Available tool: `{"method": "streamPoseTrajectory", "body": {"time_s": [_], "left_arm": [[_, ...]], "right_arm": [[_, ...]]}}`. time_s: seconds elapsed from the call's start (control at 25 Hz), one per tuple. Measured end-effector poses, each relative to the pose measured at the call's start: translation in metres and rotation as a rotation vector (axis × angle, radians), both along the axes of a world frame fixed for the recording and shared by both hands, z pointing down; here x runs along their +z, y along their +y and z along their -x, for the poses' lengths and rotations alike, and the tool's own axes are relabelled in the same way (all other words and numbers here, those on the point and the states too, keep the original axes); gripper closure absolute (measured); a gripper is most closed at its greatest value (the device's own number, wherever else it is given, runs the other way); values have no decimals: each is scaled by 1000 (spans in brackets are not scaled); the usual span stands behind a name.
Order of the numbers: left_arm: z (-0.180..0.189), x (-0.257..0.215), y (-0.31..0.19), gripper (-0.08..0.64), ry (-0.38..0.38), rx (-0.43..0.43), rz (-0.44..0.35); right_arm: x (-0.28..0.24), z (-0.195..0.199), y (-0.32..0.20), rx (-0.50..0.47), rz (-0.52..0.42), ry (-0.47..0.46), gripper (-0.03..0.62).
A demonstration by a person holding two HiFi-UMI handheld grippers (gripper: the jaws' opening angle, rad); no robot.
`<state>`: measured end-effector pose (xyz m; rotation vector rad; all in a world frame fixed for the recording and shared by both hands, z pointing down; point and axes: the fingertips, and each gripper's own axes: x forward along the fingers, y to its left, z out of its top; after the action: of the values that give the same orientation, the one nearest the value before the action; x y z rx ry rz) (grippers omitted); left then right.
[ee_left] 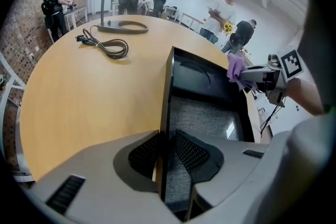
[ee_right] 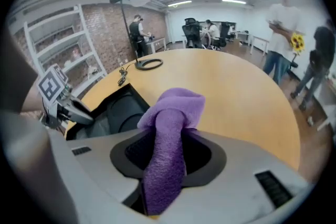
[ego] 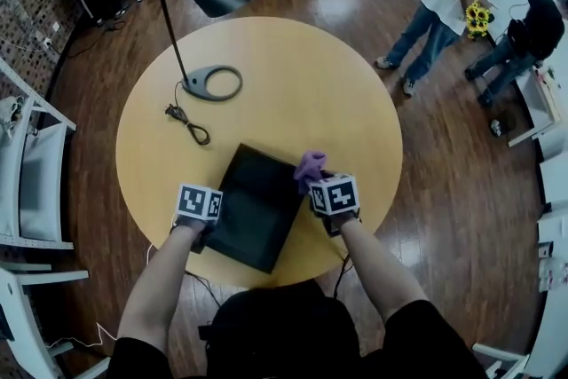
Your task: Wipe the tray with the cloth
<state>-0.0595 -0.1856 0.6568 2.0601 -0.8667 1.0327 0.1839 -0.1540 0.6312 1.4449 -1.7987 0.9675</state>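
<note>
**Holding the Tray, Cloth Ready to Wipe**

I am holding the black tray point(ego: 256, 207) with my left hand-held gripper point(ego: 206, 229). Its two jaws are pinching the thin side wall of the tray. One pad is pressing on the outside and one on the inside. The tray is lying on the round wooden surface point(ego: 293, 75), close to my side of it and turned a bit crooked.

My right hand-held gripper point(ego: 318, 182) is pinching the purple cloth point(ego: 309, 162). The cloth is bunched up between the jaws, and a soft lump is sticking out past the tips. It is sitting by the far right corner of the tray. I cannot tell if it is touching the tray yet.

I am thinking the wiping is only just starting. To do it well, I should bring the soft lump down onto the tray's floor and press gently. Then I should rub in long lines from one side to the other and go into the corners too. Only the cloth should touch the tray, not the hard jaw tips, or they may scratch it. If I push too hard, the cloth may slip out. My left side should hold tight so the tray is not sliding around.

The lamp base point(ego: 213, 82) and the black cord point(ego: 191, 124) are lying well apart from the tray.
</note>
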Motion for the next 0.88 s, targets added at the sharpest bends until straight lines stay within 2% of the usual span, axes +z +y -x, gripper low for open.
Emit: {"method": "streamPoseTrajectory", "body": {"time_s": [0.16, 0.24, 0.32, 0.4, 0.48, 0.56, 0.72, 0.88], "left_arm": [[-3, -1, 11, 460, 25, 8, 23], [-5, 0, 25, 465, 50, 16, 62], [-4, 1, 33, 469, 83, -19, 80], [2, 1, 32, 471, 122, -111, 77], [8, 0, 30, 476, 151, -217, 85], [10, 0, 34, 485, 158, -281, 102], [7, -1, 39, 485, 133, -306, 84], [10, 1, 33, 485, 153, -324, 88]], "right_arm": [[12, 1, 7, 264, 5, -182, 434], [16, -2, 5, 350, 20, -252, 435], [16, -1, -1, 335, 33, -248, 436], [16, 2, -10, 282, 28, -217, 436], [15, 5, -21, 259, 3, -225, 439], [13, 9, -31, 238, -27, -243, 440], [10, 11, -42, 173, -55, -186, 439], [12, 14, -36, 155, -8, -184, 439]]}}
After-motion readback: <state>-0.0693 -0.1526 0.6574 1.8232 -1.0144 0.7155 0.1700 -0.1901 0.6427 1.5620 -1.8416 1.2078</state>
